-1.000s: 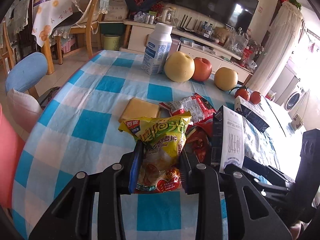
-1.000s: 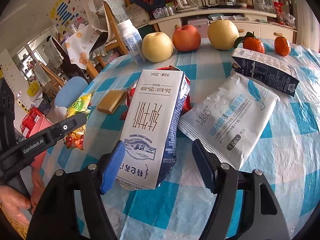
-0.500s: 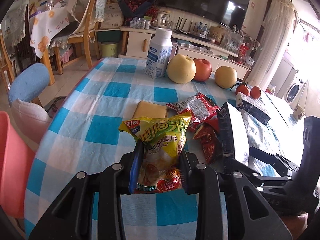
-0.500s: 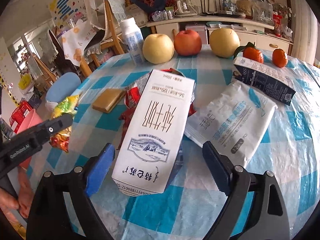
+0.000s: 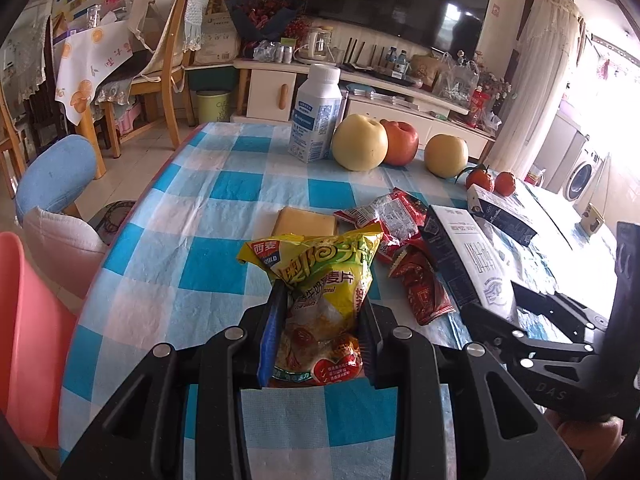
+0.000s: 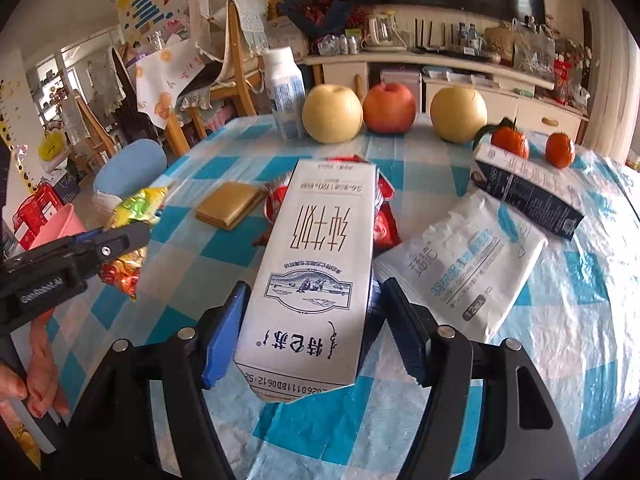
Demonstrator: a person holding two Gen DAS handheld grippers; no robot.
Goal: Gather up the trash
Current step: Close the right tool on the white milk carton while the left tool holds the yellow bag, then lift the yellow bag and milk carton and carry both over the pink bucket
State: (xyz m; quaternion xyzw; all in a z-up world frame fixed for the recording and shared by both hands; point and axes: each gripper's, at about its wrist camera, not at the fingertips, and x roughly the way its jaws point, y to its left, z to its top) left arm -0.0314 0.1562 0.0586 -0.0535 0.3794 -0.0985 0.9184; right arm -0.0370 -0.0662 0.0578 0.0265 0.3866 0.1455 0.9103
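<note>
My left gripper (image 5: 322, 300) is shut on a yellow snack bag (image 5: 324, 268), which it holds just over the checked table's near side. In the right wrist view that bag (image 6: 136, 208) sticks out of the left gripper (image 6: 132, 236). A white milk carton (image 6: 320, 232) lies lengthwise between the fingers of my right gripper (image 6: 316, 292). Its jaws are closing: the left blue pad is at the carton's edge and a thin gap shows at the right pad. Red wrappers (image 5: 420, 288) lie under and beside the carton (image 5: 480, 264).
A white pouch (image 6: 464, 264) and a dark carton (image 6: 528, 192) lie to the right, a flat brown packet (image 6: 230, 204) to the left. A bottle (image 6: 286, 96), three large fruits (image 6: 388, 108) and two oranges (image 6: 560, 150) line the far edge. A pink chair (image 5: 24, 320) stands left.
The right jaws spread wide around the carton half a second ago and have come back in against its sides. The left gripper keeps its hold on the bag.
</note>
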